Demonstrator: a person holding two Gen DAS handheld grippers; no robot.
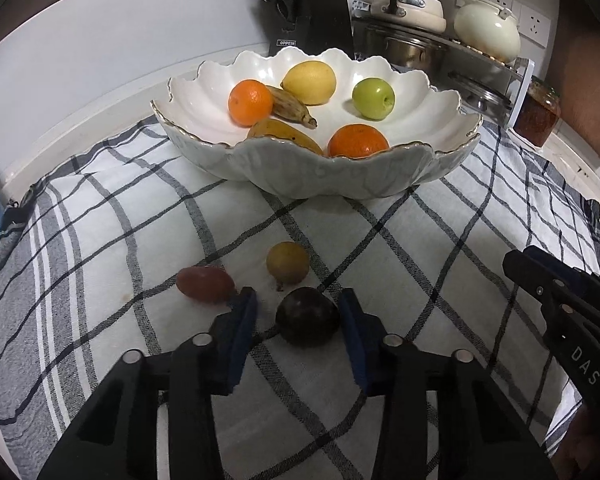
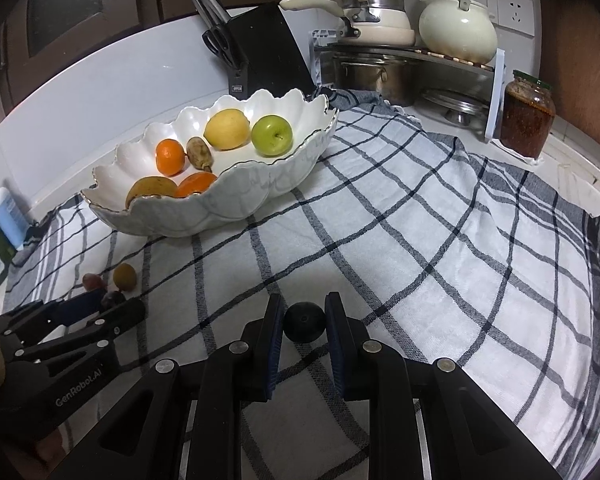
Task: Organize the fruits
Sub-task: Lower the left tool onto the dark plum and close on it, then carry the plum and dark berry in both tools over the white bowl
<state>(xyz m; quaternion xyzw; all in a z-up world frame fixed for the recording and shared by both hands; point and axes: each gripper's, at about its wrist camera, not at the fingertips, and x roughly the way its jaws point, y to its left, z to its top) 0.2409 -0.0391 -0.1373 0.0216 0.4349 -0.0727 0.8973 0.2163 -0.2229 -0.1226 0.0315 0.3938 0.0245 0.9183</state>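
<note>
My left gripper point(image 1: 297, 301) stands low over the checked cloth with a dark purple plum point(image 1: 307, 316) between its fingers. The right pad is at the plum's side and a strip of cloth shows at the left pad, so it is open. Just beyond lie a reddish fruit point(image 1: 205, 284) and a small yellow-brown fruit point(image 1: 288, 262). My right gripper point(image 2: 304, 305) is shut on a dark round fruit point(image 2: 304, 322) close to the cloth. The white scalloped bowl point(image 1: 320, 172) behind holds two oranges, a lemon point(image 1: 309, 82), a green apple point(image 1: 373, 98) and other fruit.
The checked cloth point(image 2: 420, 240) covers the counter. Behind the bowl stand a black knife block point(image 2: 268, 52), a rack with pots and a cream kettle point(image 2: 456, 30), and a glass jar point(image 2: 526, 116) at the right. A blue bottle point(image 2: 6, 216) stands at the left edge.
</note>
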